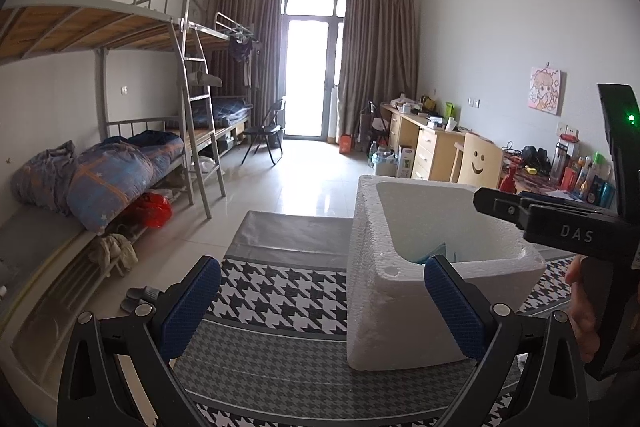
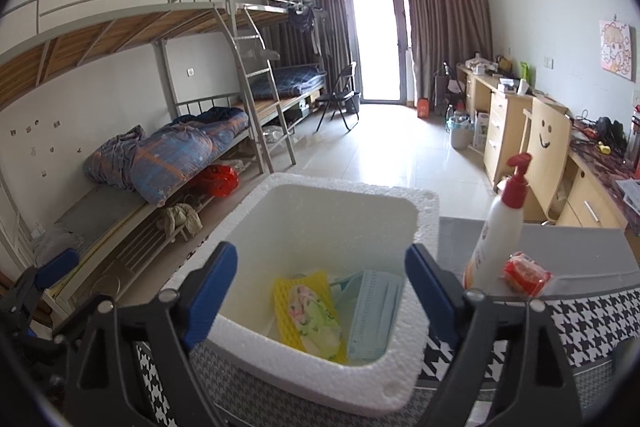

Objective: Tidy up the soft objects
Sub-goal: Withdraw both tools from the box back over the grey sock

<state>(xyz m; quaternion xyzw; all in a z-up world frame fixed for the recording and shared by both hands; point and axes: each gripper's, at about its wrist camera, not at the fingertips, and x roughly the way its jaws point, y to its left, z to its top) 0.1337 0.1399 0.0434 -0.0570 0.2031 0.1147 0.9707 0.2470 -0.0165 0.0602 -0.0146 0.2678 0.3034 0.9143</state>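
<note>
A white foam box [image 2: 320, 383] stands on a houndstooth cloth [image 1: 280, 291]. Inside it lie a yellow sponge [image 2: 285, 311], a green floral cloth [image 2: 316, 319] on top of the sponge, and a stack of blue face masks [image 2: 372, 311]. My right gripper [image 2: 320, 279] hovers open over the box's near rim, nothing between its blue pads [image 2: 208, 287]. Its black body [image 1: 560, 227] reaches over the foam box [image 1: 384, 307] from the right. My left gripper [image 1: 320, 291] is open and empty, low over the cloth at the box's left front corner.
A white pump bottle with a red top [image 2: 496, 235] and a red packet [image 2: 524, 277] stand just right of the box. Bunk beds with a blue quilt [image 1: 112, 175] line the left wall. A desk and a smiley-faced chair [image 1: 480, 163] are to the right.
</note>
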